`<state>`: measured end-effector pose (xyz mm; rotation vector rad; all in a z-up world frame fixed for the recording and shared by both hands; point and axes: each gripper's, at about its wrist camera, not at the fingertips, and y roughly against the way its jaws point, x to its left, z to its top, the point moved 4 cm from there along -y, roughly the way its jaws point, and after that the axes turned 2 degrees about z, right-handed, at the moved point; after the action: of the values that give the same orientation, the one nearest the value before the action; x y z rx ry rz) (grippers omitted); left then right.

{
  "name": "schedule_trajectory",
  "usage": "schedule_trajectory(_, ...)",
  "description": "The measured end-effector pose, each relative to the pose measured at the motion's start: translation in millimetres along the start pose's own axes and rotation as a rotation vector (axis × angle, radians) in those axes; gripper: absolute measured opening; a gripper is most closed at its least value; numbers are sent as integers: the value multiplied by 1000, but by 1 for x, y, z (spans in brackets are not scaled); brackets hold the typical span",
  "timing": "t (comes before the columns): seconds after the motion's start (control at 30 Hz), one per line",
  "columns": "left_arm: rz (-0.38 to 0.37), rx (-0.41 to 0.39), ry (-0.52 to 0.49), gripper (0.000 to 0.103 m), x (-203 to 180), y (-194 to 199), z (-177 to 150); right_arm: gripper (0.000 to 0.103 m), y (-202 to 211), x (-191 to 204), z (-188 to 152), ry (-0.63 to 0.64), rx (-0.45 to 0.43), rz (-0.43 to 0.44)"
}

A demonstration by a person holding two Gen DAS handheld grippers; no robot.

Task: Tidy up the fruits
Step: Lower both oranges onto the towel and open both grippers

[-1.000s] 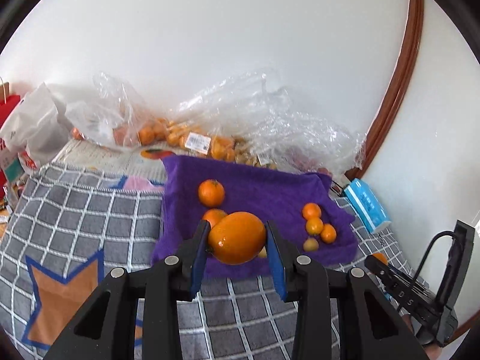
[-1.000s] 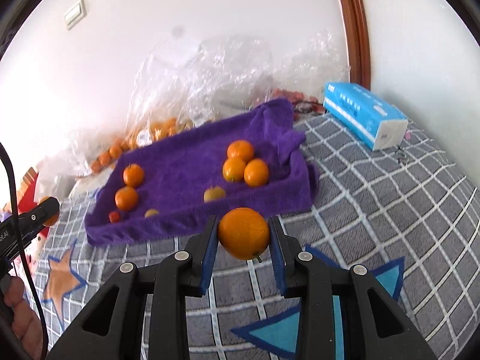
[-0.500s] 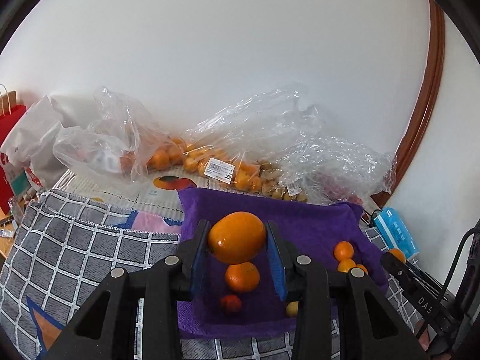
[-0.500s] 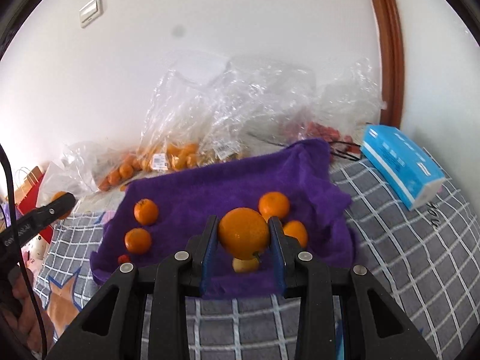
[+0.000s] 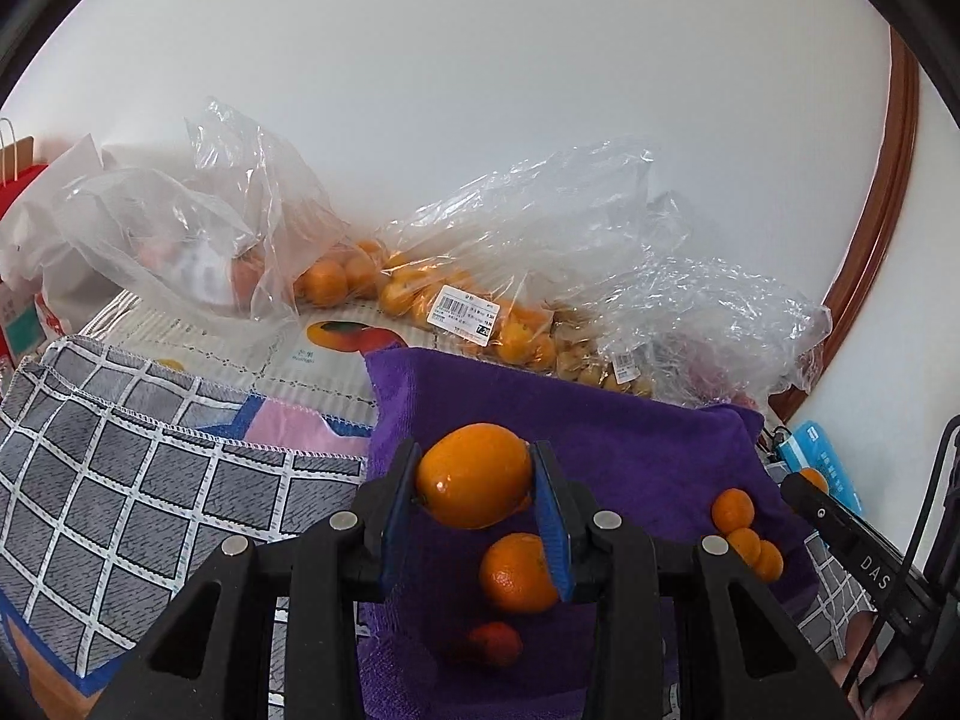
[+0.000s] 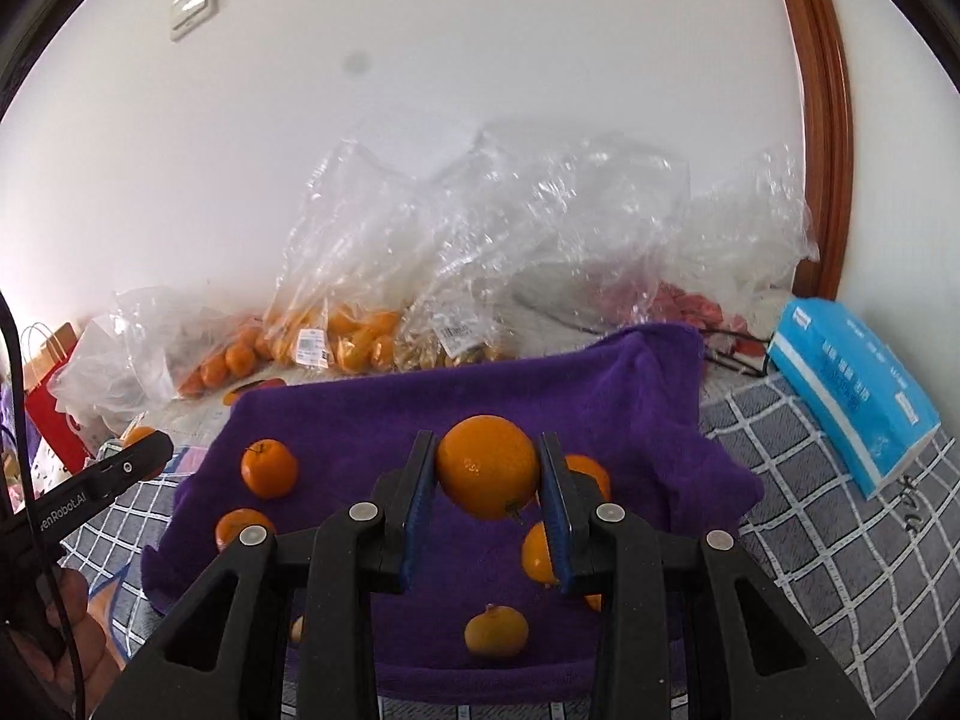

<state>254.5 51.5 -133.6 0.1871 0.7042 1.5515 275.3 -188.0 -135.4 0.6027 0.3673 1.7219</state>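
Clear plastic bags (image 5: 456, 294) at mid-frame held oranges, while the left gripper (image 5: 474, 477) and right gripper (image 6: 487, 468) each pinched an orange over the purple towel (image 6: 630, 396).

At the right edge of your left wrist view, the other gripper's black arm (image 5: 864, 546) carries the white letters "DAS". At the left edge of your right wrist view, a black arm (image 6: 90, 489) reads "enRobot.AI". The price sticker (image 5: 465, 313) on a clear fruit bag (image 5: 540, 252) shows a barcode, its print too small to read.

White wall (image 6: 480, 120), brown wooden trim (image 6: 822, 120), wall switch (image 6: 193, 5)
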Motion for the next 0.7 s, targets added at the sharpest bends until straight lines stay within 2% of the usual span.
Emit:
schedule_trajectory(0.33,-69,24,19,35,1,-10,-7,33,-11,-14,-7,-31,25,11)
schedule_trajectory(0.5,-112,21,19,35,-3,-9,-9,33,-24,-14,-16,-36,68,18)
schedule_trajectory(0.7,-128,36,20,35,-4,-15,-12,33,-32,-14,-25,-27,101,5)
